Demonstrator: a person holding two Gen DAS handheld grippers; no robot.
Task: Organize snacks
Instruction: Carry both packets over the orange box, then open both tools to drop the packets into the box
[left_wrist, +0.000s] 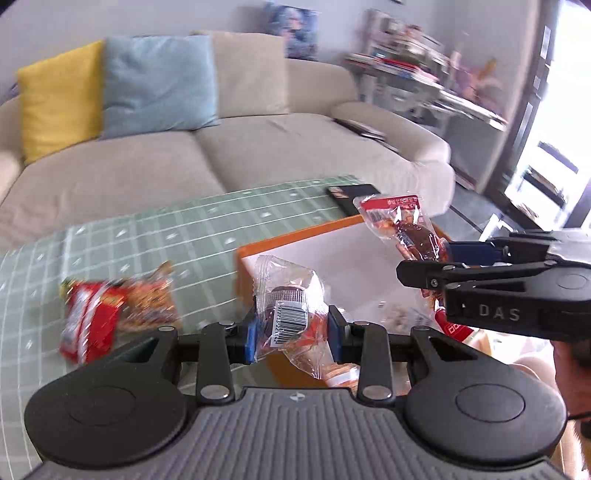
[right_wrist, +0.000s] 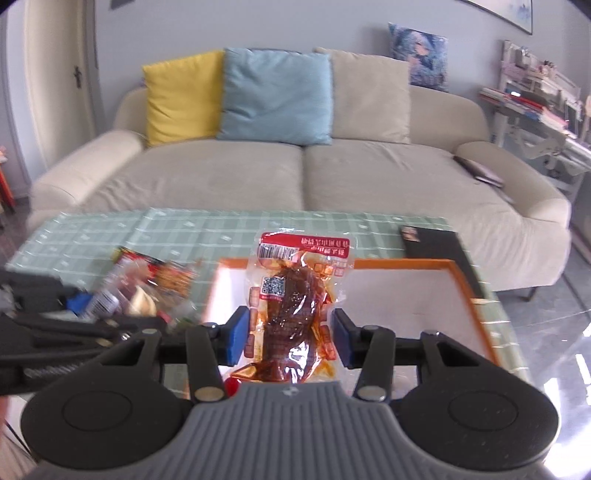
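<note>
Two small sealed snack packets are held up over the orange-rimmed tray (right_wrist: 465, 275), one in each gripper. The left gripper (left_wrist: 291, 332) is closed at a middling width on a clear-wrapped packet (left_wrist: 288, 299) with a barcode label, taken across its middle; the right gripper (right_wrist: 290, 339) is closed likewise on a red-topped pouch of sauced meat (right_wrist: 295, 295), gripped across its lower half so that the printed top stands free above the pads. Both packets are judged light, soft and crinkly, with slick film that could slide if only the flat seal were pinched; the firmer filled middle is the better hold. A hard squeeze on the saucy pouch could burst a seam. One red crisp-style bag (left_wrist: 107, 314) lies blurred on the green checked tablecloth (left_wrist: 184, 229), beside the tray.
</note>
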